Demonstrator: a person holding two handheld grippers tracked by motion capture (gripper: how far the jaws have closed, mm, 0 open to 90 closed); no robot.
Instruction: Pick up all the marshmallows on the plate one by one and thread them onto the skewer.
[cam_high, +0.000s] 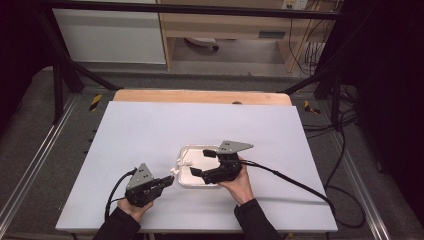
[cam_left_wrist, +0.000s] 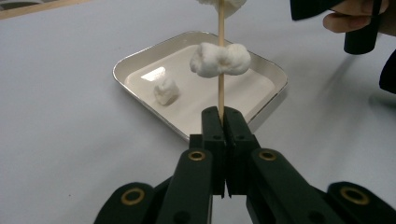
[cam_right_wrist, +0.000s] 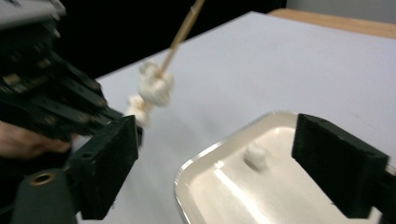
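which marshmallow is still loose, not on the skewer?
The small marshmallow lying alone in the white tray. The others are threaded on the skewer held by the left gripper.

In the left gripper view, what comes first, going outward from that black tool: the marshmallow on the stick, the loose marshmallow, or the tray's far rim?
1. Marshmallow on the stick, straight above the left tool, which clamps the stick.
2. Loose marshmallow, lying left in the tray.
3. Tray's far rim, at the back.
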